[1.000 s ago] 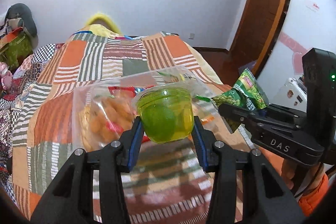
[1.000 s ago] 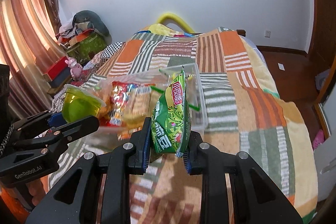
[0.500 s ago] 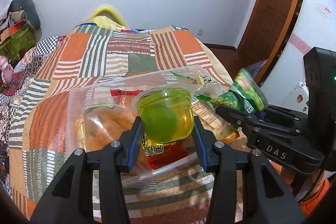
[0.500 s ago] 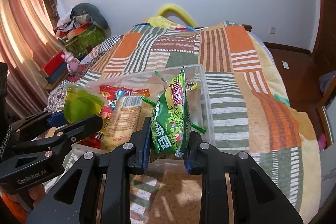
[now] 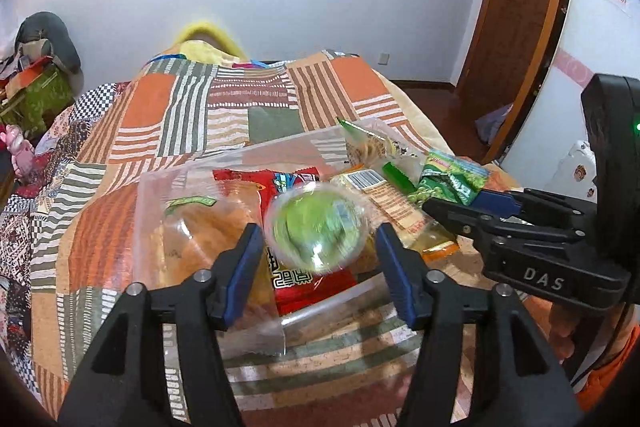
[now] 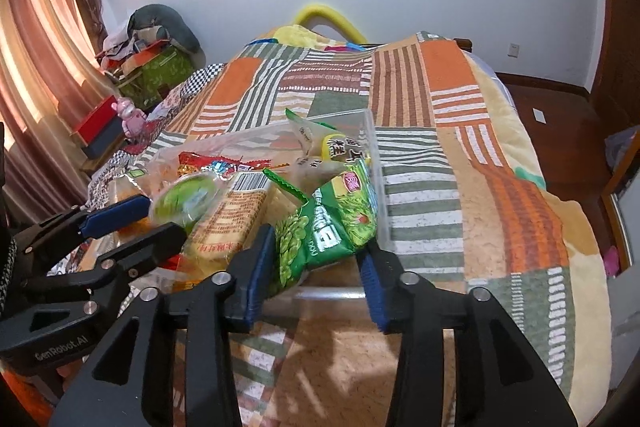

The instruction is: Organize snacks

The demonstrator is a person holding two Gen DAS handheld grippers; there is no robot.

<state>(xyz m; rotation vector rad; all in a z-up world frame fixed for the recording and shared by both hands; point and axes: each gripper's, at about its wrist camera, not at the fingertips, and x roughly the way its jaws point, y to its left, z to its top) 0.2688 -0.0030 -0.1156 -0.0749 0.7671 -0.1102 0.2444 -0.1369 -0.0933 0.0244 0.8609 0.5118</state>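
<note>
Our left gripper [image 5: 316,247] has just been opening: its blue-padded fingers [image 5: 244,255] now stand apart, clear of the green jelly cup [image 5: 316,229], which shows blurred between them, tipped on its side over the clear plastic bin [image 5: 160,187]. Beneath it lie a red snack packet [image 5: 304,283] and a bag of orange snacks [image 5: 200,227]. Our right gripper [image 6: 316,263] has likewise just been opening; its fingers [image 6: 260,263] are spread, and the green pea packet [image 6: 320,227] sits loose between them, leaning over the bin's near right corner; we cannot tell if it touches the pads. A yellow barcoded packet [image 6: 232,219] lies just left of it. The bin rests on the bed's patchwork blanket [image 6: 460,155].
</note>
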